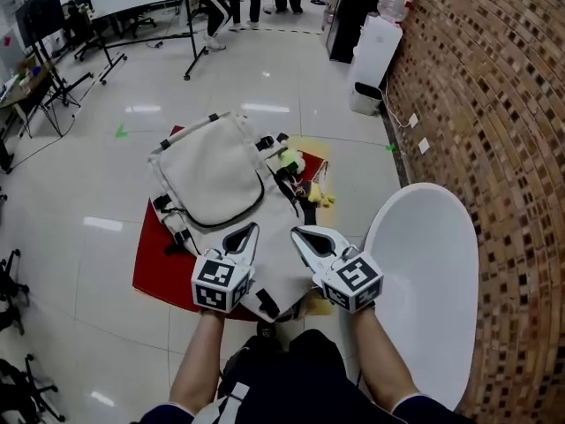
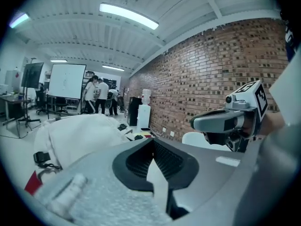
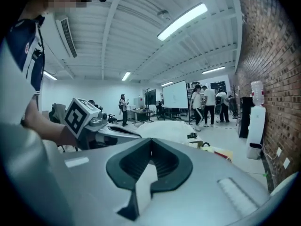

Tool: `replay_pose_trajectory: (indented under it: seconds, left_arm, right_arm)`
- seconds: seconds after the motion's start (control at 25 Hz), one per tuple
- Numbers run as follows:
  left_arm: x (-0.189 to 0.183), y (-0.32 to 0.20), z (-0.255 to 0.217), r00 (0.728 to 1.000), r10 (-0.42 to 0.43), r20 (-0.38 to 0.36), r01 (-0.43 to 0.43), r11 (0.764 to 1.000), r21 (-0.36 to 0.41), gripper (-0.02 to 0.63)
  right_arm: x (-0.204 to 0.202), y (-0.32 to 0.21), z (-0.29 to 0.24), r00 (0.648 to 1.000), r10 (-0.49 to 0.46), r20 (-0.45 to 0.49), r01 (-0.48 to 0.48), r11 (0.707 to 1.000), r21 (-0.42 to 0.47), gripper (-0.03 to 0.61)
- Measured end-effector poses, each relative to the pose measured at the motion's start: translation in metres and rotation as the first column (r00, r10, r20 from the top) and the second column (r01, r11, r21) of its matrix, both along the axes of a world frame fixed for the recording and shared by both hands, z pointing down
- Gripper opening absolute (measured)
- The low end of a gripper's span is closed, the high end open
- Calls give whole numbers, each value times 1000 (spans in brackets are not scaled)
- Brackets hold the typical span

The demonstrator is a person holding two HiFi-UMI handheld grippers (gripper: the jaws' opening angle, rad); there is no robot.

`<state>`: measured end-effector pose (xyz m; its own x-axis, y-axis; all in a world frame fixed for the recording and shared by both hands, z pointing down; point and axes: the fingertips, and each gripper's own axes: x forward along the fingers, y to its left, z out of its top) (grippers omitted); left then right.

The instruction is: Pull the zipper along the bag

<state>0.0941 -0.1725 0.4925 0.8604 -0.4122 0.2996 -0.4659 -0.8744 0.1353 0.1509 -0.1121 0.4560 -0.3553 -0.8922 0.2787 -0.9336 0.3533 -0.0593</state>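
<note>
A cream-white backpack [image 1: 216, 179] with black straps lies flat on a red mat [image 1: 150, 268] on the floor. Its dark zipper line [image 1: 231, 220] curves along the front pocket's near edge. My left gripper [image 1: 250, 230] hovers above the bag's near end, shut and empty. My right gripper [image 1: 298, 233] is beside it, a little to the right, also shut with nothing in it. In the left gripper view the bag [image 2: 77, 131] lies ahead at left and the right gripper [image 2: 197, 122] shows at right. In the right gripper view the bag [image 3: 167, 128] is ahead, beyond the left gripper [image 3: 134, 134].
A white round table [image 1: 433, 276] stands close at the right, by a brick wall [image 1: 494, 104]. Yellow and black small items [image 1: 300, 179] lie beside the bag's right side. Tripod stands [image 1: 190, 25] and people are at the far end of the tiled floor.
</note>
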Motion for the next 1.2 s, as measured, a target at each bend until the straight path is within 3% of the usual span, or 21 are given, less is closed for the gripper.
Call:
replay_pose_trajectory:
  seconds: [0.28, 0.52, 0.76, 0.84, 0.92, 1.08, 1.2]
  left_arm:
    - [-52, -60, 29, 980, -190, 65, 192, 981, -30, 3]
    - [-96, -92, 50, 933, -314, 176, 320, 948, -5, 9]
    - [-139, -119, 73, 876, -364, 316, 375, 926, 27, 58]
    - [-149, -129, 81, 859, -362, 361, 374, 926, 39, 73]
    - [-157, -141, 92, 844, -328, 424, 338, 939, 53, 117]
    - [-168, -159, 106, 798, -245, 551, 250, 966, 68, 133]
    - [-166, -170, 115, 788, -175, 591, 175, 983, 58, 138]
  right_arm:
    - [-33, -61, 34, 978, -206, 8, 207, 976, -69, 6]
    - [-65, -80, 53, 922, -383, 62, 388, 916, -105, 6]
    - [-81, -80, 53, 879, -469, 85, 476, 871, -120, 6]
    - [-83, -76, 55, 870, -487, 84, 494, 860, -129, 6]
    - [-83, -73, 56, 868, -490, 82, 497, 857, -135, 6]
    - [-75, -70, 54, 879, -472, 70, 477, 866, -150, 6]
    - [-66, -67, 58, 888, -455, 61, 459, 872, -169, 6]
